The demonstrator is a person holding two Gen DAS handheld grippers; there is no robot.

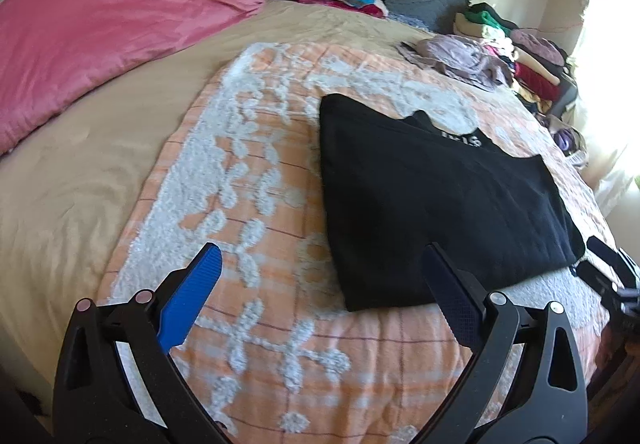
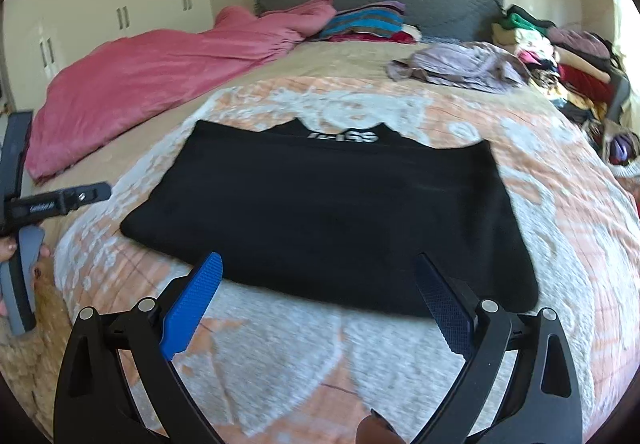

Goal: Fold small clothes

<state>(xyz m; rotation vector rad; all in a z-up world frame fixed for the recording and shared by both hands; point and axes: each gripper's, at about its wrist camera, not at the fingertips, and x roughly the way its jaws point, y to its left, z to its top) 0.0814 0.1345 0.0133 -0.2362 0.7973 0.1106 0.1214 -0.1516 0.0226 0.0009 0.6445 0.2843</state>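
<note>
Left wrist view showed the left gripper (image 1: 320,256) with its blue-padded fingers spread wide and nothing between them, hovering above the orange and white blanket (image 1: 256,180). A black garment (image 1: 432,196) lay flat on that blanket, partly folded, its near corner under the gripper's right finger. White lettering (image 1: 460,140) sat near its far edge, too blurred and cut off to read.

Right wrist view showed the right gripper (image 2: 320,264) likewise wide open and empty, poised just above the near edge of the black garment (image 2: 328,212). The white print (image 2: 344,136) there looked like it ended in "SS", but the rest could not be made out. At the left edge, the other handheld tool carried small white text, illegible. A pile of clothes (image 2: 560,56) lay at the far right of the bed.
</note>
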